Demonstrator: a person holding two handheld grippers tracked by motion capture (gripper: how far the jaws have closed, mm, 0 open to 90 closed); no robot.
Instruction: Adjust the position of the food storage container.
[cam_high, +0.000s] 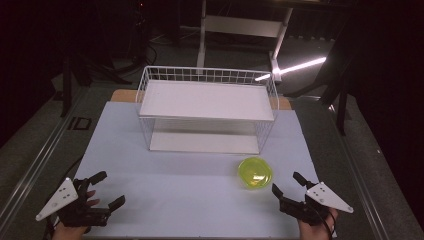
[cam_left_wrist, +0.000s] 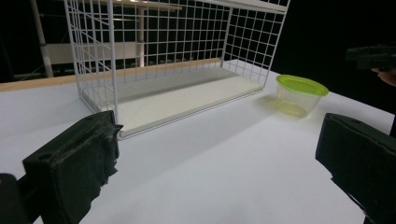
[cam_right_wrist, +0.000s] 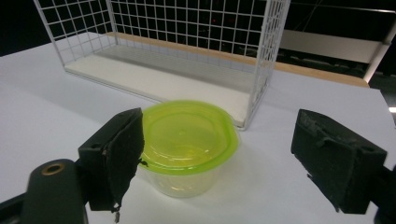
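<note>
Dark room all round; pale table top (cam_high: 200, 185) fills the middle of the high view, with a strip of bright light on the floor at upper right. White wire rack (cam_high: 207, 107) stands at centre frame, a flat white shelf on top and a white base board below, open toward the near edge.

Lidded container (cam_high: 255, 173), clear tub with a yellow-green lid, sits upright on the table at lower right of centre, just in front of the rack's right front corner and apart from it.

Right gripper (cam_high: 290, 184) at lower right, held in a hand at the bottom edge, jaws spread wide. Container lies up and to the left of it, near but not touching. In the right gripper view the container (cam_right_wrist: 187, 144) sits low in the frame, partly behind the left jaw, not centred in the gap; rack (cam_right_wrist: 187, 51) behind it.

Left gripper (cam_high: 106, 189) at lower left, jaws likewise parted, holding nothing, well apart from the container. In the left gripper view the container (cam_left_wrist: 300, 94) shows at upper right, the rack (cam_left_wrist: 173, 60) at upper centre.
</note>
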